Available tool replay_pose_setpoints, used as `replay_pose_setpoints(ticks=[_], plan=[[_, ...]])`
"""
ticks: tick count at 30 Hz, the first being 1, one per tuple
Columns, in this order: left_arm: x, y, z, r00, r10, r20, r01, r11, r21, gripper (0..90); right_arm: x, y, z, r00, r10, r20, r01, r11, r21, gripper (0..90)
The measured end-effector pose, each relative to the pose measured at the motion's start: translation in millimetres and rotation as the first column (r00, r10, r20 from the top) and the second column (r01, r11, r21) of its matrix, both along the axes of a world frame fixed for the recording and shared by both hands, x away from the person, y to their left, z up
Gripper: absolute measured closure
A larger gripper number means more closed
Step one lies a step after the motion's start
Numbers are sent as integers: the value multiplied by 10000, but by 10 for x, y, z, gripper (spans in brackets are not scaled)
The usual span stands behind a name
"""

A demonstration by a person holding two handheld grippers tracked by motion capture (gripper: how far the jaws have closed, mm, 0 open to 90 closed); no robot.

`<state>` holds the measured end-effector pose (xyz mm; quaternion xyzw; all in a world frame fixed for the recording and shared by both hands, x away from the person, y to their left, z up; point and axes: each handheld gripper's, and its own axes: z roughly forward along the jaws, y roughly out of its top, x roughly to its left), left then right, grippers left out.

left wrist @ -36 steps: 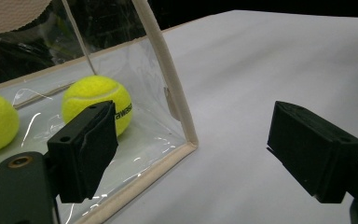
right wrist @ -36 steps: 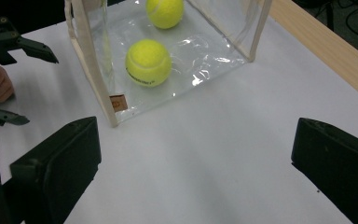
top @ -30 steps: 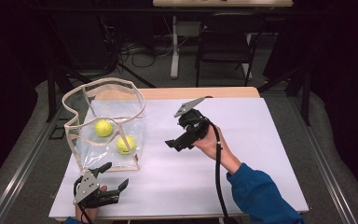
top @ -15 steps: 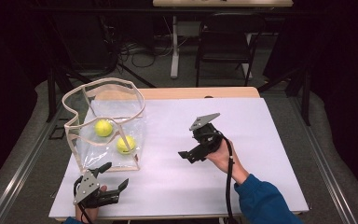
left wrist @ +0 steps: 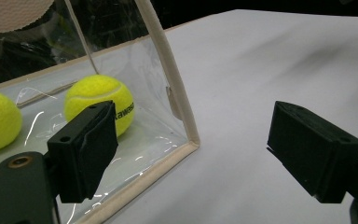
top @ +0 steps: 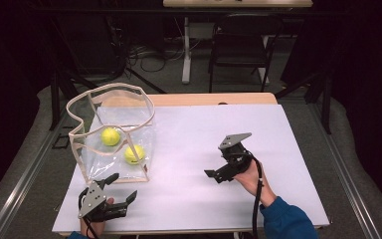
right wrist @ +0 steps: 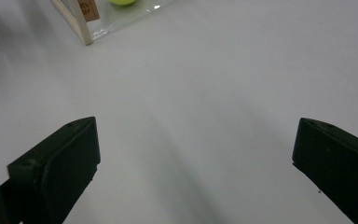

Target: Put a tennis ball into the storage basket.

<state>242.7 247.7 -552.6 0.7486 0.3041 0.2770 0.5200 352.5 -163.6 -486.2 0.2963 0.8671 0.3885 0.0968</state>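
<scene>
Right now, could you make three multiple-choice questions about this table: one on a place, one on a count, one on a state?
1. Where are the tennis balls?
A. inside the clear bag
B. on the bare table
C. in a claw

2. How many balls?
A. one
B. two
C. four

3. The right claw is:
A. shut on a ball
B. shut, empty
C. open, empty

Answers:
1 A, both lie behind the clear wall.
2 B, two yellow balls show in the high view.
3 C, the right gripper view shows its jaws wide apart over the white table.

High view looks down from the tabletop's [top: 189,149] near edge; both tongs' views sit low, sharing the bag's [left wrist: 172,88] near corner.
</scene>
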Motion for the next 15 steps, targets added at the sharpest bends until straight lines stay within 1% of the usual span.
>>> replay_pose_setpoints(ticks=[9,13,15], plan=[[-3,-4,1,10000,20,5,-20,10000,-5,158,-143,-180,-181,9996,-282,-100,280,9993,-230,2],[-6,4,3,10000,34,23,-34,10000,6,158,-201,-251,-266,9990,-435,-109,433,9990,-135,2],[-6,5,3,10000,40,30,-40,10000,-5,158,-234,-286,-303,9986,-520,-61,518,9985,-188,2]])
